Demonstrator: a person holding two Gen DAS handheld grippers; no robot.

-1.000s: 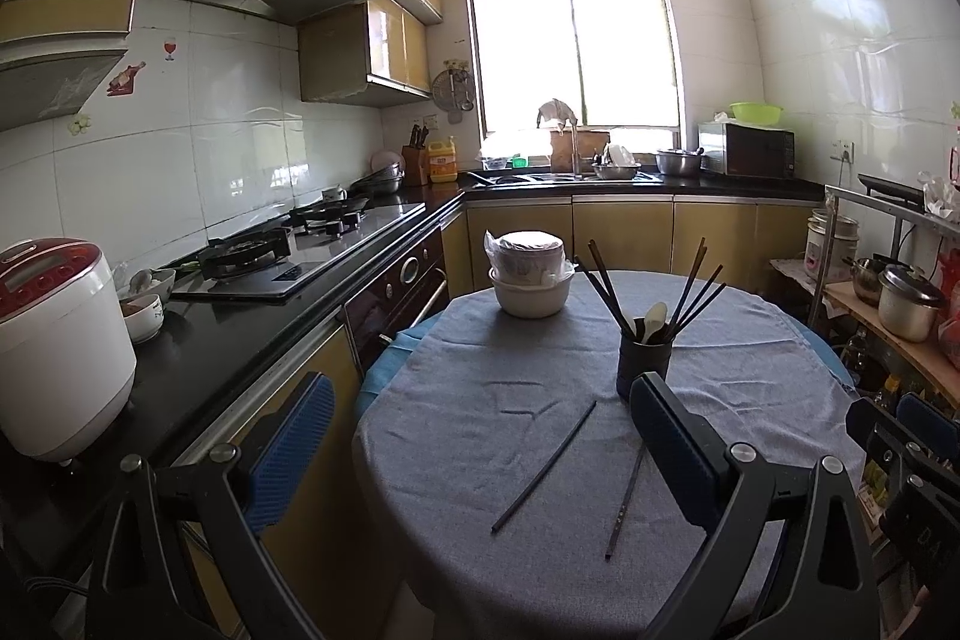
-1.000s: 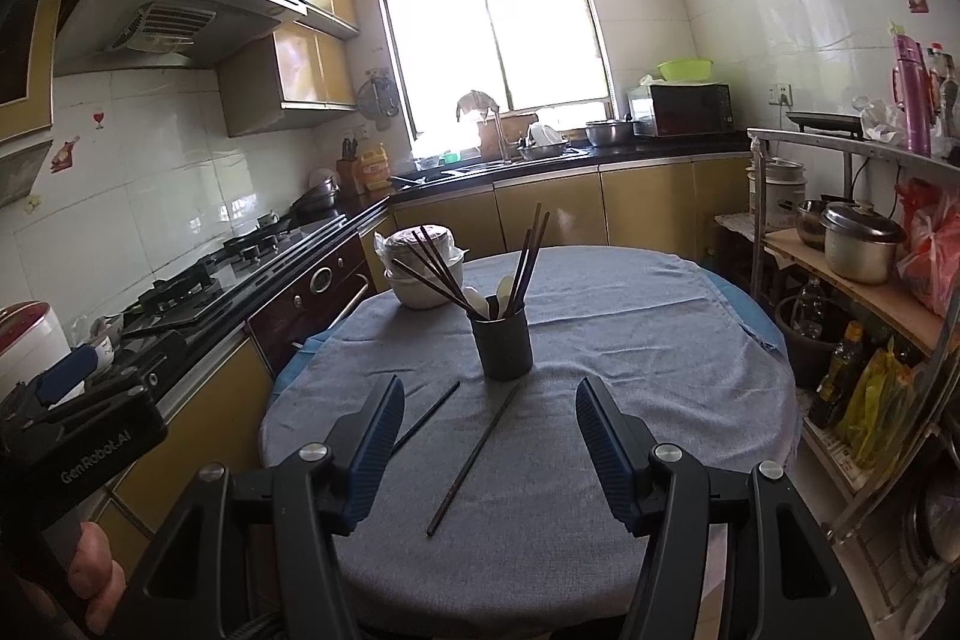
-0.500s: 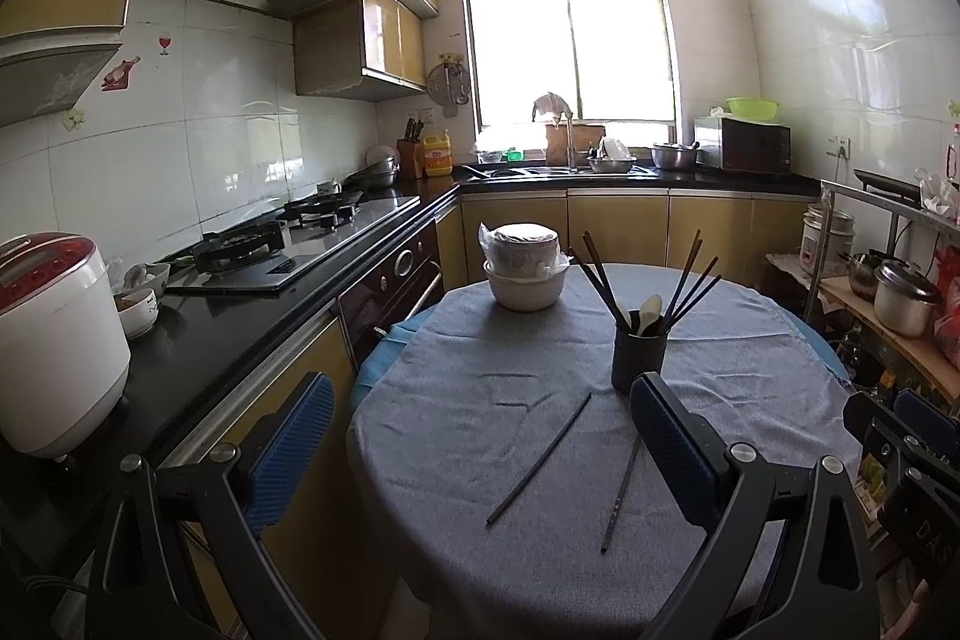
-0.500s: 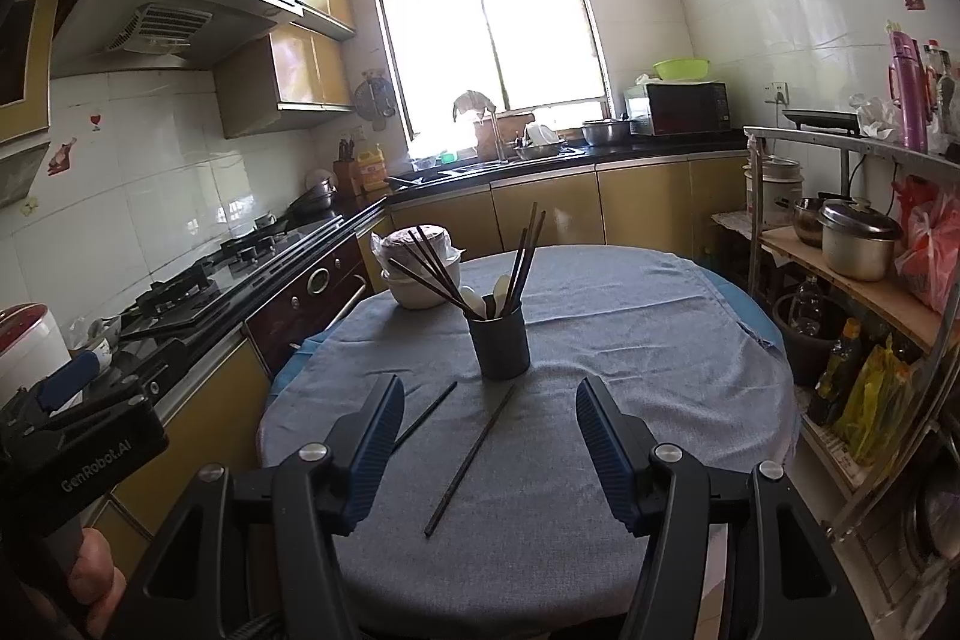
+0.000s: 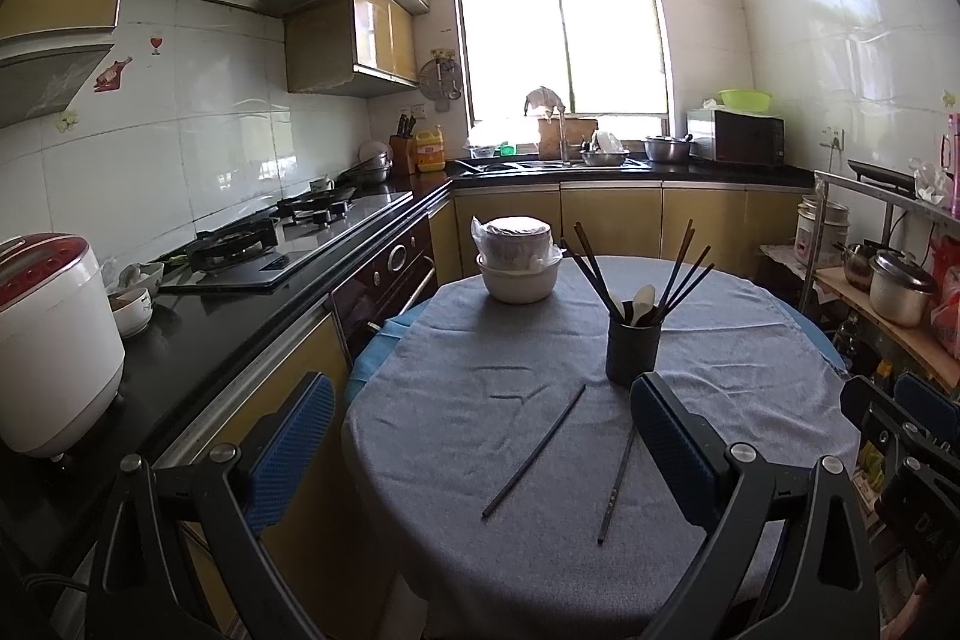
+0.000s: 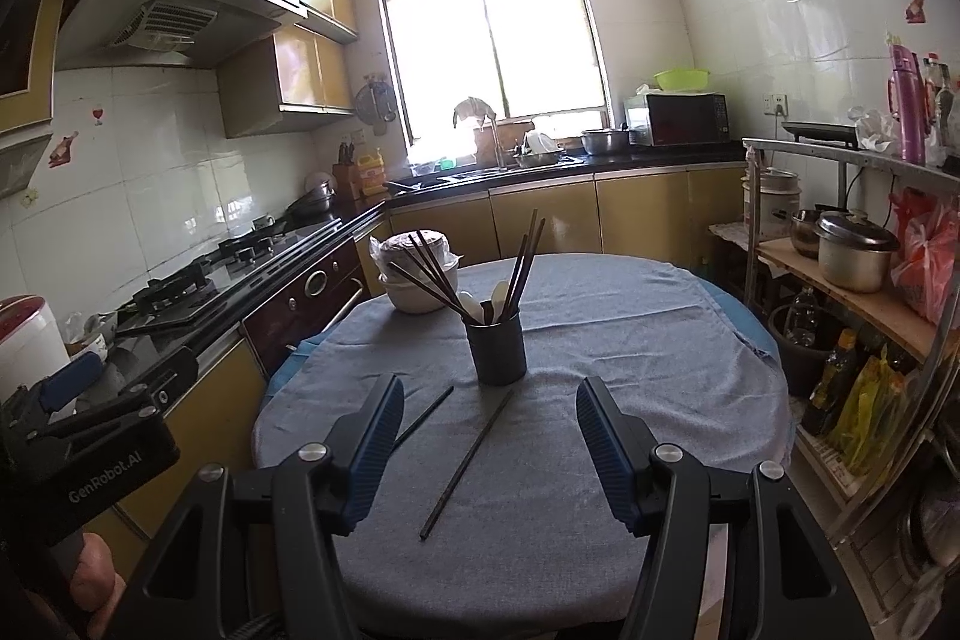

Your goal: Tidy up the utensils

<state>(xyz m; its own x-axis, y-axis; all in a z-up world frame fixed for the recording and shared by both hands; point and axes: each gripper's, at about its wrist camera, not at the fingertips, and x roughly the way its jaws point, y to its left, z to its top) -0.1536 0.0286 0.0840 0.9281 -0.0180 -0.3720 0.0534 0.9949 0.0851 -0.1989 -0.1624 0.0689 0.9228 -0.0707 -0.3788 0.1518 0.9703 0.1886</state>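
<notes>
A dark utensil cup (image 5: pixel 633 349) (image 6: pixel 497 349) stands on the grey-clothed round table (image 5: pixel 456 436) (image 6: pixel 630 358), holding several dark chopsticks and white spoons. Two loose chopsticks lie on the cloth in front of it: a left chopstick (image 5: pixel 534 451) (image 6: pixel 427 415) and a right chopstick (image 5: pixel 618 478) (image 6: pixel 467 463). My left gripper (image 5: pixel 480 436) hovers open near the table's front edge, short of the chopsticks. My right gripper (image 6: pixel 489 427) is open too, framing the right chopstick from above and behind, with nothing between its blue pads (image 6: pixel 375 439).
Stacked white bowls (image 5: pixel 519 262) (image 6: pixel 417 271) sit behind the cup. A black counter with a gas hob (image 5: pixel 282 244) and a rice cooker (image 5: pixel 51 340) runs along the left. A shelf rack with pots (image 6: pixel 852 250) stands right of the table.
</notes>
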